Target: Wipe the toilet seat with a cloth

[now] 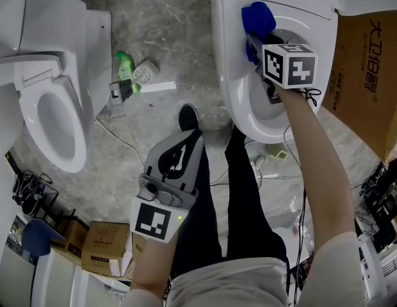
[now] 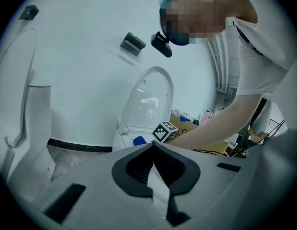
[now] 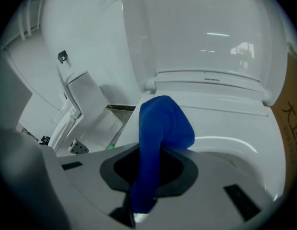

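A white toilet with its seat (image 1: pixel 232 91) down and its lid (image 3: pixel 206 32) raised stands at the upper right of the head view. My right gripper (image 1: pixel 257 47) reaches over the seat's left back part, shut on a blue cloth (image 1: pixel 257 19). In the right gripper view the blue cloth (image 3: pixel 163 126) runs up between the jaws and bunches against the seat (image 3: pixel 225 121). My left gripper (image 1: pixel 196 134) hangs low beside the person's legs, shut and holding nothing. The left gripper view shows my left gripper (image 2: pixel 153 145) pointing toward the same toilet (image 2: pixel 151 99) from a distance.
A second white toilet (image 1: pixel 54 117) stands at the left. A green bottle (image 1: pixel 125 66) and small litter lie on the marble floor between the toilets. A large cardboard box (image 1: pixel 368 69) stands at the right, small boxes (image 1: pixel 102 245) at the bottom left, and cables (image 1: pixel 269 171) run by the feet.
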`<state>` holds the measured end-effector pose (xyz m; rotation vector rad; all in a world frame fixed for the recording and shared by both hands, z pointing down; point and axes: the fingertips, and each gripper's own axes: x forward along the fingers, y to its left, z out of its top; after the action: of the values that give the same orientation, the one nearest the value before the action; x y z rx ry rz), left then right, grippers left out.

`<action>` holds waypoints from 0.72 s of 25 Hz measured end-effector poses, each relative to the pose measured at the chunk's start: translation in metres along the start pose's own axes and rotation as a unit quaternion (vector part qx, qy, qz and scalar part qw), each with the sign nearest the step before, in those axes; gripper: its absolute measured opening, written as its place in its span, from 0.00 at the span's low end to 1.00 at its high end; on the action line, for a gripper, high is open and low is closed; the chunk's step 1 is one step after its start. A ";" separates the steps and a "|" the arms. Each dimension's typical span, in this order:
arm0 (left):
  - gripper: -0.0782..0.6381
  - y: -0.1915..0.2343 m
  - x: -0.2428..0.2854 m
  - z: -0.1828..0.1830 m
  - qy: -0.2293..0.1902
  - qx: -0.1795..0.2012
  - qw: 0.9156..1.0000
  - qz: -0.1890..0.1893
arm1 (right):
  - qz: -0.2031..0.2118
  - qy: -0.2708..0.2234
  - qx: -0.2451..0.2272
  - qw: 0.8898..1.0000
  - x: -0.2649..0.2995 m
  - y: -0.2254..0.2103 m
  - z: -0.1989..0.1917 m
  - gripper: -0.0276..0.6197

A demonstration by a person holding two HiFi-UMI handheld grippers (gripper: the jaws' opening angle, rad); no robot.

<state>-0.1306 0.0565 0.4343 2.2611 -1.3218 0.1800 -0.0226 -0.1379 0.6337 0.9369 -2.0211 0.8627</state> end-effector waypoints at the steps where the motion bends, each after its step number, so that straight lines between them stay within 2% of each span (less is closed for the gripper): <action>1: 0.12 0.000 -0.001 -0.001 0.000 -0.001 1.000 0.001 | 0.001 -0.001 -0.003 1.000 0.000 0.004 -0.001 0.15; 8: 0.12 -0.008 -0.002 0.002 -0.007 0.000 1.000 -0.003 | 0.017 -0.006 -0.007 1.000 -0.002 0.029 -0.011 0.15; 14: 0.12 -0.010 -0.009 -0.003 0.004 0.012 1.000 -0.007 | 0.025 -0.006 -0.045 0.999 -0.008 0.056 -0.028 0.15; 18: 0.12 -0.007 -0.012 0.001 -0.003 0.013 1.000 0.002 | 0.015 -0.013 -0.074 0.997 -0.011 0.066 -0.035 0.15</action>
<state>-0.1309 0.0682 0.4259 2.2822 -1.3337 0.1920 -0.0599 -0.0731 0.6254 0.8414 -2.0947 0.7089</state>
